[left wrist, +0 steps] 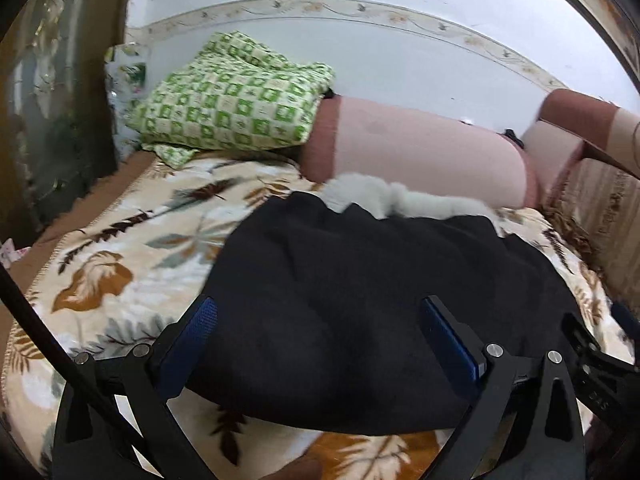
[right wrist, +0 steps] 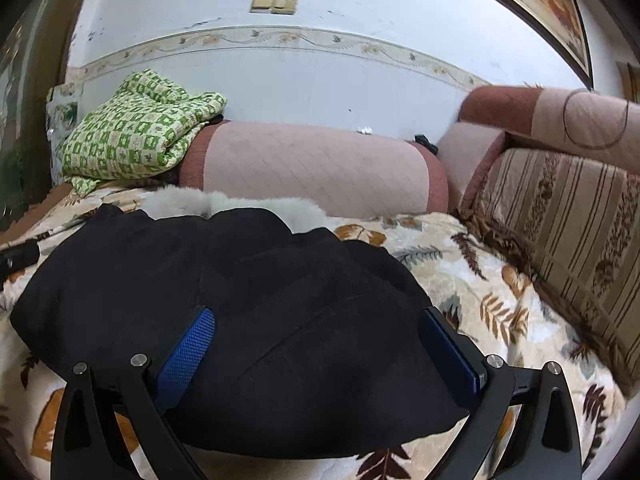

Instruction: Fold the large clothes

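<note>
While both tools gape, black coat [left wrist: 360, 312] covers blanket [left wrist: 120, 248].

The coat [right wrist: 240, 320] lay on the blanket [right wrist: 460, 280], in the near middle of the scene. Its fur collar [right wrist: 224, 202] was at the far edge, just before the bolster [right wrist: 312, 168]. The bolster lay along the wall [right wrist: 320, 88]. A folded quilt [right wrist: 136, 132] rested at the far left, partly on the left end of the bolster. To the right stood the sofa back [right wrist: 560, 220]. Both grippers, left [left wrist: 320, 344] and right [right wrist: 320, 344], were near, over the near part of the coat.
</note>
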The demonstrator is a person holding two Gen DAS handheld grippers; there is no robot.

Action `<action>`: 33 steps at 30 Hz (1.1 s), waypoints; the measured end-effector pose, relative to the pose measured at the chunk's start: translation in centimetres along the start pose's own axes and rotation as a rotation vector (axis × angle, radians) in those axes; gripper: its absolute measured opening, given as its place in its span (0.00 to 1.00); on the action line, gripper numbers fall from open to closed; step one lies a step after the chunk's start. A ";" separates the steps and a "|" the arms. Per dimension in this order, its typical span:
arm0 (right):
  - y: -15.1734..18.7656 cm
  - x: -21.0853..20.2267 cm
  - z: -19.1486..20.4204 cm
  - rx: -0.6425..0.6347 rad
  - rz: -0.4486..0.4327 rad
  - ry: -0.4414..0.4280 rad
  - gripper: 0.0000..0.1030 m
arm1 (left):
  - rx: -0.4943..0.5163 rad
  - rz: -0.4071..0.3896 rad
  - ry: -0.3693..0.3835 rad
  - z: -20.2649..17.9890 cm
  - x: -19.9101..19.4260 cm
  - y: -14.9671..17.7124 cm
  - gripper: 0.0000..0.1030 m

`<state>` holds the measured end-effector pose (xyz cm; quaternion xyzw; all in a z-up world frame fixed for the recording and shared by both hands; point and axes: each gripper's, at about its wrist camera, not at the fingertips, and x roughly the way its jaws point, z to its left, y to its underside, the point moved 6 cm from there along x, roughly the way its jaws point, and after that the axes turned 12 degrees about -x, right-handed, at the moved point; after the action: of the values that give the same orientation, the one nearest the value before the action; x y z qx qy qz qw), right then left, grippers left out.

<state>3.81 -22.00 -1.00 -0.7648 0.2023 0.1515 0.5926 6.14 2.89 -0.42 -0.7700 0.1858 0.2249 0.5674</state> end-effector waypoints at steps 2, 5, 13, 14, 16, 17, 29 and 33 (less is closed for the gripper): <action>0.2 0.1 -0.1 0.019 0.012 -0.004 1.00 | 0.020 0.011 -0.008 -0.4 0.1 0.4 0.97; 0.6 -0.1 -0.5 0.046 0.024 0.011 1.00 | 0.026 0.022 -0.005 -0.7 0.0 0.7 0.97; 1.8 -4.2 -1.0 0.182 0.006 -0.029 1.00 | 0.045 0.015 -0.020 -1.2 -0.9 1.2 0.97; 2.1 -4.3 -1.0 0.182 0.007 -0.027 1.00 | 0.044 0.018 -0.015 -1.3 -0.9 1.2 0.97; 2.9 -4.6 -0.6 0.184 0.024 -0.019 1.00 | 0.044 0.023 -0.010 -1.4 -0.9 1.4 0.97; 3.1 -4.5 -0.5 0.186 0.032 -0.022 1.00 | 0.044 0.025 -0.009 -1.5 -0.9 1.5 0.97; 4.2 -2.3 -1.0 0.231 0.103 -0.030 1.00 | 0.047 0.088 -0.016 -2.1 0.3 2.9 0.97; 4.0 -2.5 -0.3 0.204 0.092 -0.034 1.00 | 0.049 0.093 -0.029 -2.1 0.5 3.1 0.97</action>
<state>-0.30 -22.82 -3.10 -0.6879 0.2413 0.1699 0.6631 5.19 0.02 -2.63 -0.7432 0.2184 0.2576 0.5777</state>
